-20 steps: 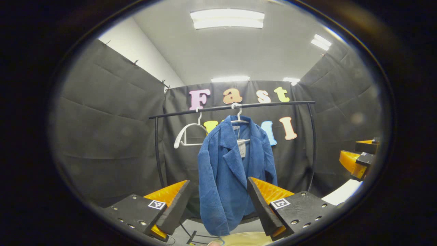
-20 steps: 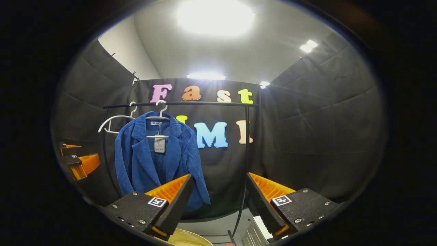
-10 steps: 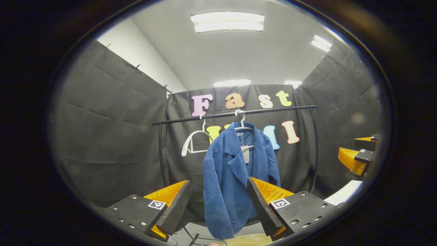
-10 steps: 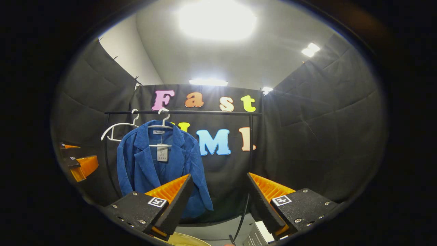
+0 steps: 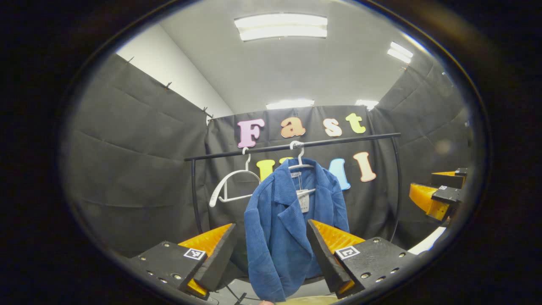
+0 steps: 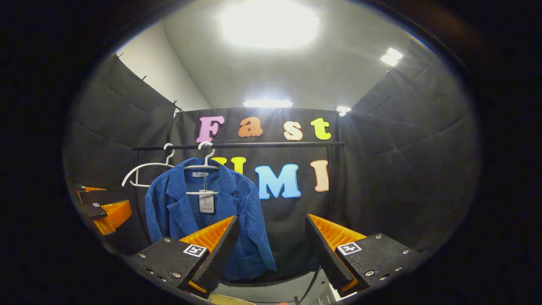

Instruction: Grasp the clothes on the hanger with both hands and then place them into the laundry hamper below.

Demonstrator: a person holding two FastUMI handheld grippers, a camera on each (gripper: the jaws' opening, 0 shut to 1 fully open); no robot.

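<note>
Since a second ago both views have tilted and shifted a little: in the left gripper view the rail sits lower in the picture and the jacket reaches closer to the bottom edge, and in the right gripper view the jacket has slid slightly toward the middle.

Nearest in the left gripper view, the left gripper has its jaws spread wide with nothing between them; the lower part of the blue jacket shows through the gap, farther off and untouched. In the right gripper view the right gripper likewise has its jaws spread and empty, the jacket showing behind its left finger. Each gripper also appears at the edge of the other's view, the right gripper at the right edge and the left gripper at the left edge, both well apart from the jacket.

A pale rim of the hamper peeks in at the bottom, below the jacket.

Farther back, the jacket hangs with its long axis vertical, collar up and hem down, open front toward the cameras, on a white hanger hooked over the black rail. A paper tag dangles at the collar; its print is too small to read. An empty white hanger hangs just beside it.
</note>
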